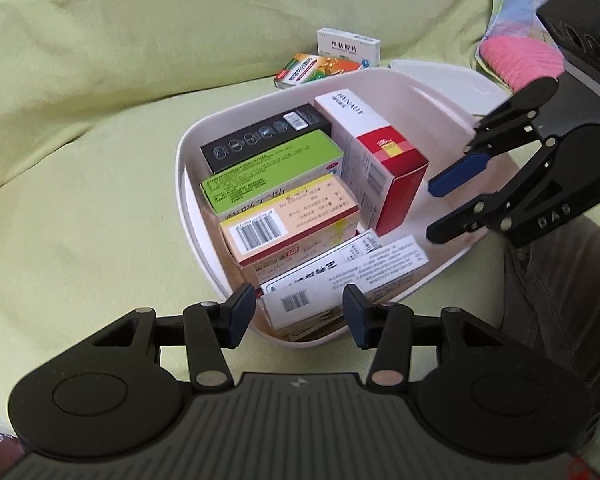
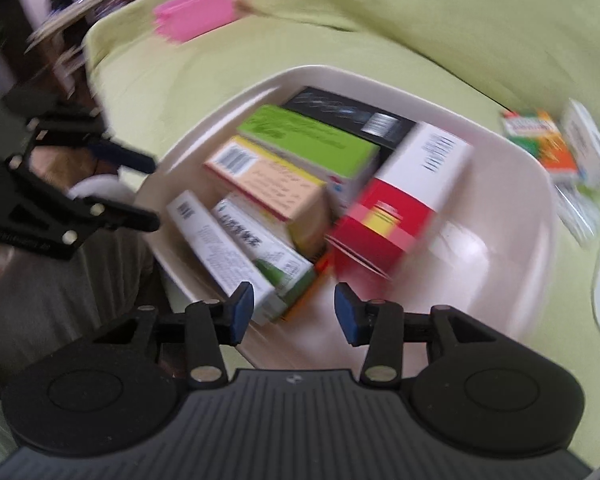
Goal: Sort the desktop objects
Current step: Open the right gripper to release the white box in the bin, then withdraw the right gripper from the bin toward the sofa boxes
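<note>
A white tub (image 1: 188, 148) sits on a surface draped in a light green cloth (image 1: 80, 200), and most of the boxes are already packed inside it. Along its far side lies a black box (image 1: 260, 140), with a green box (image 1: 268, 172) next to it and a peach box (image 1: 292, 220) with a barcode closer in. A tall red and white box (image 1: 376, 160) stands upright beside them, leaning a little, and two white boxes (image 1: 340, 276) lie at the near end. Outside the tub, just past its far rim, an orange and green box (image 1: 316, 70) and a small white box (image 1: 348, 48) lie on the cloth, touching each other. A white lid (image 1: 440, 80) lies beside the tub, and a pink thing (image 1: 520, 60) sits further off. The left gripper (image 1: 298, 314) hovers at the near rim of the tub with its fingers spread wide and nothing between them. The right gripper (image 2: 294, 312) hangs over the tub's other side, also wide apart and empty; its view is blurred. A person's grey trouser leg (image 1: 548, 288) shows beside the tub.
</note>
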Motion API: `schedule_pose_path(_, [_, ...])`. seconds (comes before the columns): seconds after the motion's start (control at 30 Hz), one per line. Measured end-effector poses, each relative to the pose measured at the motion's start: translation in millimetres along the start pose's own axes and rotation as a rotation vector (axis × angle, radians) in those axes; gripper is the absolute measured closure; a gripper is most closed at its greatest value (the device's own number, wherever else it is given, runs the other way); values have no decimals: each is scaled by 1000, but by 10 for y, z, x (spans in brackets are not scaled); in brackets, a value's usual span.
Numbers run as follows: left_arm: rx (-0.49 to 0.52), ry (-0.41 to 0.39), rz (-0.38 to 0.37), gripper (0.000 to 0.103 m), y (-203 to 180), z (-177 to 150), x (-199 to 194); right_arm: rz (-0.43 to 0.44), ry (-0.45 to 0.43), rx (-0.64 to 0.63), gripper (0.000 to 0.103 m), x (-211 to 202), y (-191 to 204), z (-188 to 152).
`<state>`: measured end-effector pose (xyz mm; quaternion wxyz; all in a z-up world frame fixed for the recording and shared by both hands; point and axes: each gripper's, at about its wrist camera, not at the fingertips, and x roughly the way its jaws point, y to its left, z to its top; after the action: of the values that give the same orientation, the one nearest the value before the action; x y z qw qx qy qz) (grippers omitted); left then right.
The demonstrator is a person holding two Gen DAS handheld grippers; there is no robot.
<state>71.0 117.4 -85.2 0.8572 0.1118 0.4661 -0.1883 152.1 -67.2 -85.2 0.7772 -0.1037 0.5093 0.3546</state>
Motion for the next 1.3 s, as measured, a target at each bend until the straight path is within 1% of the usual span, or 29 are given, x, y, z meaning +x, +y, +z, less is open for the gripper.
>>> schedule_pose_path(0.1, [-13,-19,-14,49,-45,44,-32,-33,-33,123,62,-107,-119,-83])
schedule_pose_path(0.2, [-21,-29,-24,46,-106,95,-23,-78,-59,217,59,-162,-195,-173])
schedule_pose_path(0.3, [-28,-29,-28,46,-159,131,11,-110,-57,243,58,-167,-221,-235])
schedule_pose_path(0.37, [-42,-26,-26,46,-179,146,28,-120,-57,253,54,-171,-206,-263])
schedule_pose_path(0.4, [-51,-26,-26,46,-186,152,34,-119,-63,261,51,-179,-194,-278])
schedule_pose_path(0.5, [-78,-25,-20,44,-199,167,45,-116,-83,283,48,-203,-159,-325])
schedule_pose_path(0.57, [-96,-22,-11,43,-214,180,49,-111,-95,294,44,-221,-136,-354])
schedule_pose_path(0.67, [-122,-16,6,39,-240,200,37,-105,-121,308,31,-270,-109,-393])
schedule_pose_path(0.7, [-128,-18,10,37,-248,209,25,-104,-132,316,23,-295,-106,-404])
schedule_pose_path(0.73, [-136,-20,12,37,-259,220,10,-104,-144,325,19,-321,-103,-416])
schedule_pose_path(0.87, [-161,-29,20,35,-309,269,-54,-88,-211,370,13,-454,-105,-460])
schedule_pose_path(0.93, [-173,-33,30,28,-344,290,-97,-91,-240,384,9,-524,-97,-482])
schedule_pose_path(1.03, [-192,-37,44,27,-401,318,-166,-96,-281,399,4,-631,-68,-522])
schedule_pose_path(1.17, [-190,-39,75,26,-495,320,-247,-57,-337,454,1,-770,-66,-606])
schedule_pose_path(1.23, [-184,-46,93,21,-547,312,-296,-32,-366,480,1,-838,-65,-652])
schedule_pose_path(1.27, [-181,-55,99,20,-574,305,-321,-38,-372,484,1,-860,-47,-663])
schedule_pose_path(1.3, [-178,-64,105,14,-595,295,-347,-43,-378,488,1,-883,-29,-674])
